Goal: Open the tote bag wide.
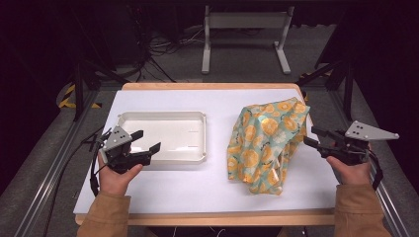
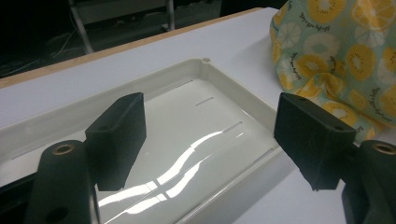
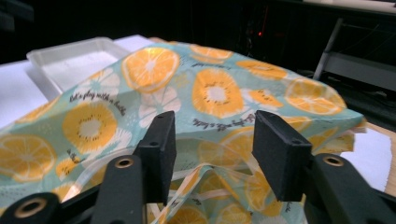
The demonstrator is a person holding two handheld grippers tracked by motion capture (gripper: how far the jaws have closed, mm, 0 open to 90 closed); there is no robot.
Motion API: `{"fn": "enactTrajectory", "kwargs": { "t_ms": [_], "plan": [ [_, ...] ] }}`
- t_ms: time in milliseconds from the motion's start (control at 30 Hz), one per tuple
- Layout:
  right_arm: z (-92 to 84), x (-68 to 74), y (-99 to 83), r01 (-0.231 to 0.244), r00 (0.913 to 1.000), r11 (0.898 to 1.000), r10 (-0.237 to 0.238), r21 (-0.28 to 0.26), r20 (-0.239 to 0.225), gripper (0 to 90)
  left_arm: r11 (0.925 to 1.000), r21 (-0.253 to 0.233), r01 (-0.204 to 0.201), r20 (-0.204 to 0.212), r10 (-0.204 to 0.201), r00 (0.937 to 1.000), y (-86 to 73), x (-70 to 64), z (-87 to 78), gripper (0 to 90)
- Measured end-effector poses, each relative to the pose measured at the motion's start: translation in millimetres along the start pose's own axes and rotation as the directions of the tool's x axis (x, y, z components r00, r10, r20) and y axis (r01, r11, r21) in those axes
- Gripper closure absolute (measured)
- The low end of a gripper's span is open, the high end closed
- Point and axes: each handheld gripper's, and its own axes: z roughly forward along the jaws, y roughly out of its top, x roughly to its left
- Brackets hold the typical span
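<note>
- We judge that the step in hand is to grab the cloth (image 1: 267, 143), which lies in a rumpled heap near the right edge of the table (image 1: 163, 190).
- Our right gripper (image 1: 310, 137) sits just beside the cloth's right side. Its jaws are spread and nothing is between them yet.
- In the right gripper view the cloth (image 3: 219, 93) rises right in front of the right gripper (image 3: 212, 140), so we should push in a little and pinch one raised fold, not a big bunch.
- We should pinch high on the heap and lift slowly (soft cloth slips and drags).
- Our left gripper (image 1: 148, 140) waits over the near left corner of the tray (image 1: 197, 118), jaws wide apart and holding nothing.
- In the left gripper view the left gripper (image 2: 210, 135) looks down into the tray (image 2: 247, 100), with the cloth (image 2: 336, 56) off to the side.
- The cloth is thin and floppy, pale green with orange and yellow fruit slices and small writing on it.
- The tray is cream plastic, shallow, a long box shape with round corners, and shiny inside.
- The table top is flat and white, with a wood edge.
</note>
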Motion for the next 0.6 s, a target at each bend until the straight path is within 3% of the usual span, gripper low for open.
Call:
{"fn": "enactTrajectory", "kwargs": {
  "t_ms": [133,467,600],
  "plan": [
    [-2.1,-2.7,1.6,-0.006,0.9999,1.000,0.006,0.010,0.016,36.2,0.9999,0.016,0.003,-0.012,-0.002,0.9999,0.3,-0.4,1.5,25.8],
    [2.0,-9.3,-6.7,-0.034,0.9991,0.999,0.033,0.020,0.028,30.7,0.9997,0.018,0.014,-0.015,-0.014,0.9998,1.0,0.6,0.4,25.3],
    [13.0,-12.0,-10.4,-0.060,0.9975,0.994,0.055,0.097,0.045,27.9,0.9997,0.025,0.006,-0.024,-0.006,0.9997,0.3,0.4,1.2,25.2]
  ]
}}
